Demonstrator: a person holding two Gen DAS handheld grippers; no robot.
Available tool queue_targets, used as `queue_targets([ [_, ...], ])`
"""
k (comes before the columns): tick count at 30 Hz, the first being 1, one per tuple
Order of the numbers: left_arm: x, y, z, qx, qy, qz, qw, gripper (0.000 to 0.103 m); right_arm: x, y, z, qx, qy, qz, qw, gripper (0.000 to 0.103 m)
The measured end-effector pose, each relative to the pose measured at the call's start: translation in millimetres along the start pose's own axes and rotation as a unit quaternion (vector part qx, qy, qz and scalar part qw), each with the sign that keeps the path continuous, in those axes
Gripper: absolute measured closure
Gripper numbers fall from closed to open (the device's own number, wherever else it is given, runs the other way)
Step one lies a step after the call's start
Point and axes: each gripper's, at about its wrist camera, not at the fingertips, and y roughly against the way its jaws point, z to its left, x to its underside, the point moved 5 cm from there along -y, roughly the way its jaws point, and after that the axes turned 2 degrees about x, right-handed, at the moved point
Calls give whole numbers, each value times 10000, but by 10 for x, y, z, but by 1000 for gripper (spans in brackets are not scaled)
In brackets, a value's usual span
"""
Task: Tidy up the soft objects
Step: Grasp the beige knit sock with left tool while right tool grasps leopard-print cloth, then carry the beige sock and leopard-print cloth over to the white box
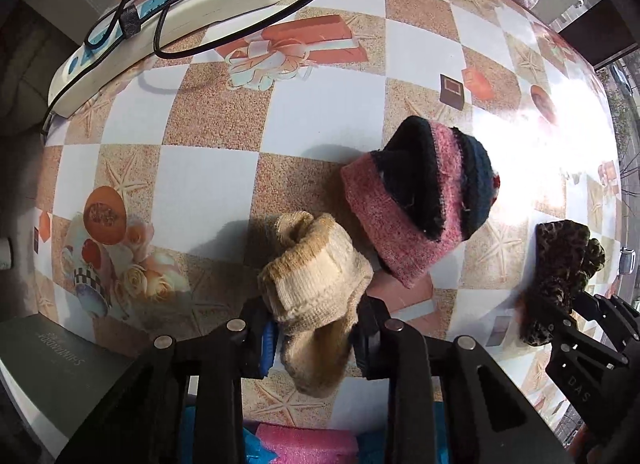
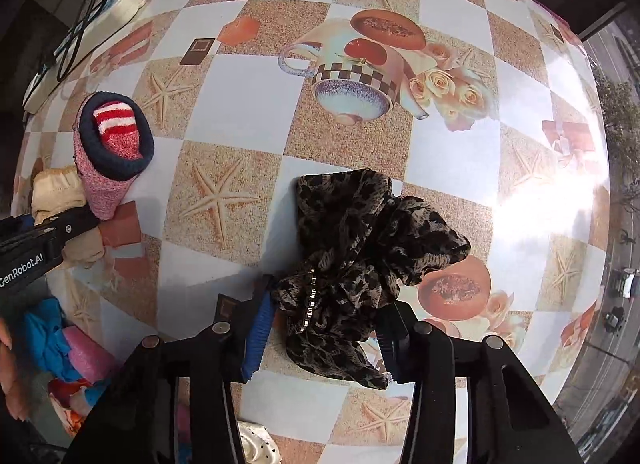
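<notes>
My left claw [image 1: 312, 338] is clamped on the cream sock [image 1: 316, 288], my right claw [image 2: 324, 328] on the leopard cloth [image 2: 360, 248], both low over the table [image 2: 248, 76]. The pink sock roll [image 1: 416, 200] lies untouched; sorting looks barely begun.

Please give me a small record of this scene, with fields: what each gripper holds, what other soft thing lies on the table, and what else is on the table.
left gripper: shut on beige sock
right gripper: shut on leopard cloth
free soft item: pink sock roll, beside the beige sock, not gripped
surface: table with checkered printed cover
other item: power strip with black cables, at the far edge
below the table edge: pink and blue soft things, unclear what
</notes>
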Motion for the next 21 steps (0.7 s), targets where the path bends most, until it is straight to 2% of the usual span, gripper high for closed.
queue_targets([
  [4,33,306,-92,-125,-342,-374,9986,74,55,204,-108,-348,-388,-166,9985,59],
  [8,131,653,-265,-110,-626,-679,9957,74,101,467,-148,-492,-462,-382,9970,59],
  [12,244,942,-278,-44,-841,-886,9925,74,109,620,-253,-597,-467,-510,9958,59],
  [16,394,1167,-360,9,-956,-974,9906,74,224,831,-228,-677,-525,-634,9943,59],
  [21,674,1267,-221,76,-1054,-1000,9894,74,490,1003,-114,-746,-660,-776,9920,59],
])
